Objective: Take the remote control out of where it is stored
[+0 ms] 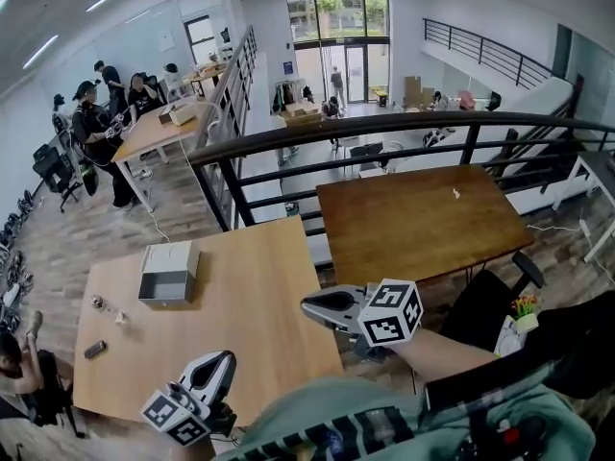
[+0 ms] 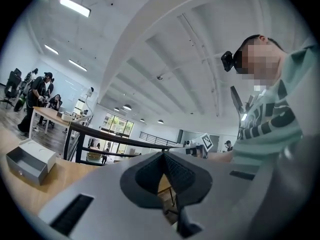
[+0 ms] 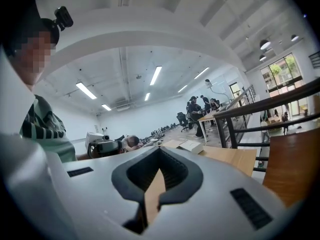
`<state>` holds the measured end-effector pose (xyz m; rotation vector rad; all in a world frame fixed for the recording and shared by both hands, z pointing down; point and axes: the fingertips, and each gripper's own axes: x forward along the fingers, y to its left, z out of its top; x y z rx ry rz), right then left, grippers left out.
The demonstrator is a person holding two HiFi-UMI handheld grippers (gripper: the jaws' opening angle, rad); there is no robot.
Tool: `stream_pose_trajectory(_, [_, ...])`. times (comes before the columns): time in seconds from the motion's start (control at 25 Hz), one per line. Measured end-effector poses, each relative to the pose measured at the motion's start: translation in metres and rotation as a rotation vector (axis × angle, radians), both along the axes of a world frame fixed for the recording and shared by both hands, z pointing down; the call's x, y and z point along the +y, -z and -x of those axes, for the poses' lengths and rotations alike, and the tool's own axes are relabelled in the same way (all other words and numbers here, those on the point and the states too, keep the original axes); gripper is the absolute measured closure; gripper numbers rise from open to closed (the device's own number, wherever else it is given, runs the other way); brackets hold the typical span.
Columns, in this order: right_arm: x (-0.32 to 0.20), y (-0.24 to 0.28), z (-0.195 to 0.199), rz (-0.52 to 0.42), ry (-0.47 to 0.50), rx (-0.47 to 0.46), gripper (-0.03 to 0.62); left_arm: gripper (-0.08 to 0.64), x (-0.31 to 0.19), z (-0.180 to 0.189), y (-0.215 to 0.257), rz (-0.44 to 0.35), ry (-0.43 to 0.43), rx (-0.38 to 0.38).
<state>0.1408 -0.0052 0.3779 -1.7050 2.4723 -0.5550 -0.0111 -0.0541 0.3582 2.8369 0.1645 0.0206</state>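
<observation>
An open white box [image 1: 168,275] with a grey inside stands on the light wood table [image 1: 259,286]; it also shows as the box [image 2: 27,161] and box [image 3: 192,145] in the gripper views. I cannot see into it from here. A small dark oblong thing [image 1: 94,350], perhaps a remote, lies near the table's left edge. My left gripper [image 1: 227,358] hangs over the front edge, shut and empty, well short of the box. My right gripper [image 1: 307,305] is at the table's right edge, jaws together with nothing in them. Both grippers [image 2: 162,154] [image 3: 160,150] point up and out over the table.
Two small bits [image 1: 96,303] lie left of the box. A darker wooden table [image 1: 423,219] stands to the right, with a black railing [image 1: 384,123] behind both. Several people sit and stand at a far desk [image 1: 144,133]. A person [image 1: 14,358] is at the left edge.
</observation>
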Motion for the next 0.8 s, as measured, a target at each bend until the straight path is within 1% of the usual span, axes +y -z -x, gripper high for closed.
stream_pose_trajectory(0.16, [0.002,-0.003,-0.015,0.000,0.035,0.020,0.597,0.557,0.007,-0.009,-0.010,0.011,0.042,0.008])
stream_pose_trajectory(0.28, [-0.004,0.007,-0.012,-0.001,0.058,0.036,0.597,0.557,0.008,-0.007,-0.003,0.017,0.060,0.013])
stream_pose_trajectory(0.44, [-0.007,0.005,-0.010,-0.002,0.080,0.042,0.597,0.557,0.012,-0.008,-0.004,0.013,0.062,0.008])
stream_pose_trajectory(0.56, [-0.006,-0.003,-0.014,-0.006,0.083,0.033,0.597,0.557,0.013,-0.010,-0.010,0.003,0.064,-0.002])
stream_pose_trajectory(0.8, [-0.003,-0.003,-0.015,-0.011,0.087,0.017,0.597,0.557,0.015,-0.007,-0.007,0.001,0.070,-0.018])
